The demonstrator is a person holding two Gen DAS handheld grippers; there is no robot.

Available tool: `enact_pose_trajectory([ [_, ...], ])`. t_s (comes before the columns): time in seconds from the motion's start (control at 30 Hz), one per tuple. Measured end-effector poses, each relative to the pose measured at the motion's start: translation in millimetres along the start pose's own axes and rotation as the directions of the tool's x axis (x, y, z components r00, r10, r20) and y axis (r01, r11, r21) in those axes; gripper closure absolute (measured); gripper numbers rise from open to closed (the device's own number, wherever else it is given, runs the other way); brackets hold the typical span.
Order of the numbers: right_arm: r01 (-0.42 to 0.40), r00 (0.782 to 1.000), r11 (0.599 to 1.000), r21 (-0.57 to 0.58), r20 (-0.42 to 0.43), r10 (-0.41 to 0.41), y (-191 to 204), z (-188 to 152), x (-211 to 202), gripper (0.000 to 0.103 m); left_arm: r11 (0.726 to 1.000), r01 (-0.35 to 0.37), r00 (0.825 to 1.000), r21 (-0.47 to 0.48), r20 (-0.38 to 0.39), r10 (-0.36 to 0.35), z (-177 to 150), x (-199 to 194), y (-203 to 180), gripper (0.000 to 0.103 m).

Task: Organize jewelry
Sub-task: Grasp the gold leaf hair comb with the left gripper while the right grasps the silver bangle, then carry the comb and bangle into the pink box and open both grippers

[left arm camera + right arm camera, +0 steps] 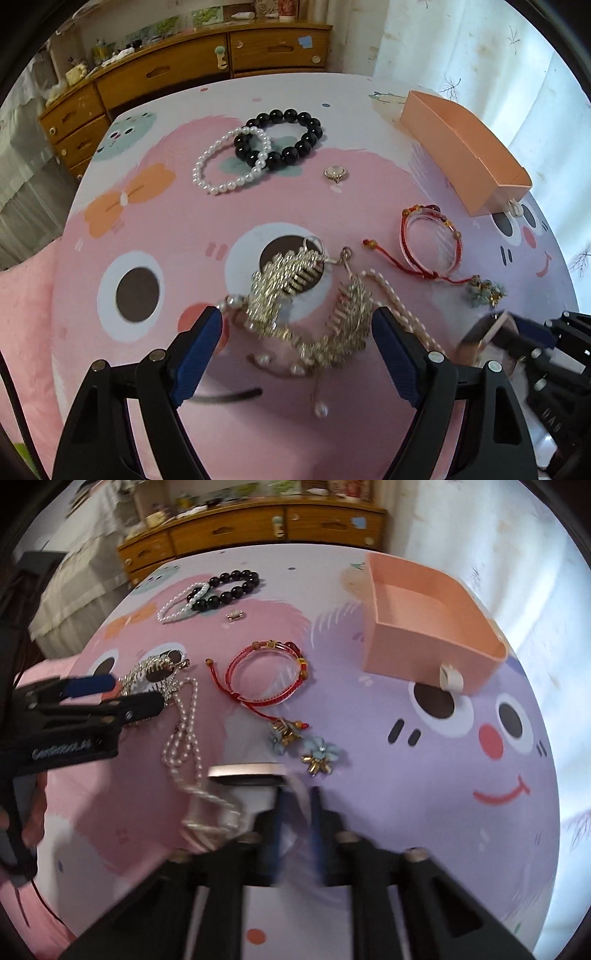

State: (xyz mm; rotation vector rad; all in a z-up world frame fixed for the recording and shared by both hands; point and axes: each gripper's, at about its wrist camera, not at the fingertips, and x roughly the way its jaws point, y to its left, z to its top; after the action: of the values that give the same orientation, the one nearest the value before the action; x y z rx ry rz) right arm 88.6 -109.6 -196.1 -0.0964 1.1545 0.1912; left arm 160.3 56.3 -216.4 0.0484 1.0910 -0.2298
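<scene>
My left gripper is open, its blue pads on either side of a silver rhinestone necklace that lies on the cartoon mat; it also shows in the right wrist view. A pearl strand trails from it. My right gripper is shut on a small clear bag holding a flat card or box, blurred. An open pink box stands at the far right. A red cord bracelet, flower earrings, a ring, a pearl bracelet and a black bead bracelet lie on the mat.
The mat covers a round table. A wooden dresser stands behind the table, with a curtain to the right. The pink box has a white pull tab on its near wall.
</scene>
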Motion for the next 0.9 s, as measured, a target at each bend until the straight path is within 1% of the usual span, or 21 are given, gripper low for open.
enact_pose_trajectory([
  [0.03,-0.031,1.0,0.999,-0.011,-0.001,0.031,-3,1,0,0.099,1.0,0.005,1.0,0.001,0.006,-0.005,1,1,1,0.021],
  [0.2,-0.103,0.995,0.993,-0.055,-0.006,0.103,-12,1,-4,0.099,1.0,0.014,1.0,0.002,0.015,-0.014,11,11,2,0.021],
  [0.27,-0.123,0.992,0.99,-0.073,0.015,0.125,-15,1,-13,0.099,1.0,0.014,1.0,0.001,0.022,-0.014,13,12,2,0.022],
  [0.33,-0.152,0.987,0.985,-0.077,0.046,0.156,-18,3,-23,0.099,1.0,0.015,0.999,-0.003,0.037,-0.015,12,10,2,0.029],
  [0.4,-0.183,0.978,0.98,-0.082,0.084,0.19,-23,4,-36,0.099,1.0,0.015,0.999,-0.006,0.037,-0.014,10,9,2,0.031],
  [0.53,-0.194,0.969,0.978,-0.076,0.139,0.203,-30,9,-52,0.099,0.999,-0.004,0.999,-0.032,0.033,0.005,4,5,3,0.031],
  [0.7,-0.223,0.942,0.974,-0.048,0.245,0.228,-36,18,-79,0.099,0.999,-0.021,0.999,-0.046,0.045,0.024,-1,-5,3,0.032],
  [0.77,-0.23,0.938,0.972,-0.045,0.257,0.234,-35,23,-84,0.099,0.999,-0.02,0.998,-0.045,0.061,0.022,-1,-13,2,0.032],
  [0.9,-0.239,0.939,0.971,-0.017,0.252,0.235,-35,38,-90,0.099,0.998,-0.007,0.998,-0.059,0.062,0.011,5,-34,1,0.032],
])
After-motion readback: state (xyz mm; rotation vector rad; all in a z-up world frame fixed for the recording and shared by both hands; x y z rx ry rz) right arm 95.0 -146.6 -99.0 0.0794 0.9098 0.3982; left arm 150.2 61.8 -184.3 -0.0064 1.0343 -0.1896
